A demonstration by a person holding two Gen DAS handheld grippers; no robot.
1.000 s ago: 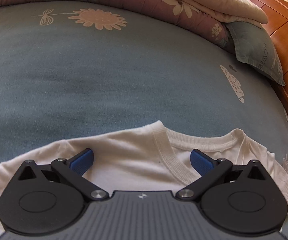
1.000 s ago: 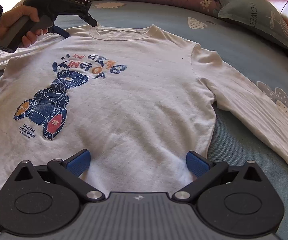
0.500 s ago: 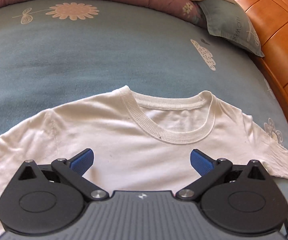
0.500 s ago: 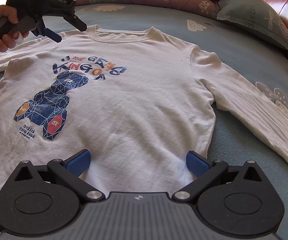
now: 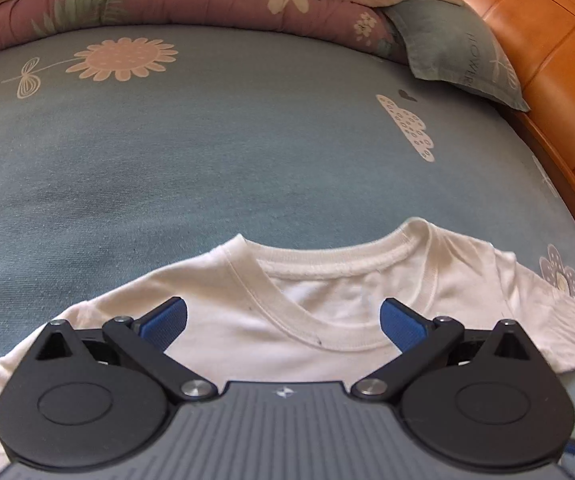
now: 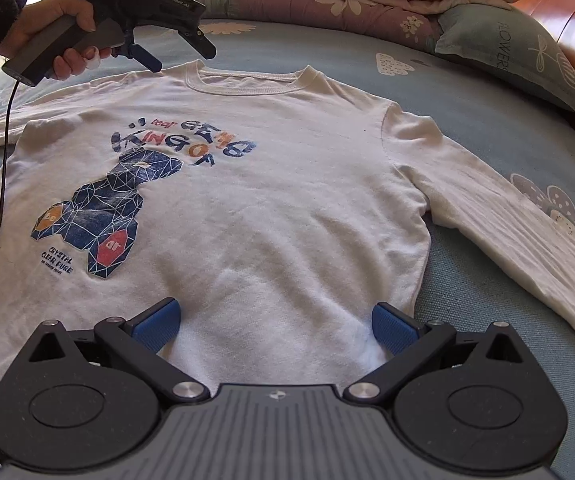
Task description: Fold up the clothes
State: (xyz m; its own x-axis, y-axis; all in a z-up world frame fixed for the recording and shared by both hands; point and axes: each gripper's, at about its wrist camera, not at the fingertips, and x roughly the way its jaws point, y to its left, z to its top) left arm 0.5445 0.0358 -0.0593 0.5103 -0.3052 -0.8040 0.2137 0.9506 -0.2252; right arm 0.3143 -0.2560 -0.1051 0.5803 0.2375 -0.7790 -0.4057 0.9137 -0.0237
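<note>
So right now the white long-sleeve shirt (image 6: 271, 208) is laid out flat and face up on the blue floral bedsheet (image 5: 207, 152), print showing, collar pointing toward the pillow (image 6: 519, 52) and the folded quilt (image 5: 191, 4) at the head of the bed. Nothing is folded yet as far as I can tell: both sleeves are out to the sides, and the right sleeve (image 6: 507, 232) runs off diagonally across the sheet.

The left gripper (image 5: 283, 318) is up at the neckline (image 5: 327, 280) end, fingers spread wide, hovering just above the shoulder area and pinching nothing. From the right wrist view you can see the same tool held in a hand (image 6: 53, 36) near the shirt's left shoulder, clear of the fabric. The right gripper (image 6: 275, 322) is down near the hem, also spread wide with cloth showing between the blue pads (image 6: 155, 324), but not clamped on anything.

My read is that this is the setup for the first fold, with each gripper lining up on its end of the shirt. Next move probably calls for both to drop onto one side edge, one at the shoulder and one at the hem, pinch just the cloth and not the sheet under it, then carry that side across together. Soft knit like this will sag and wrinkle if the two ends don't move evenly, and that long sleeve will want tucking in.
</note>
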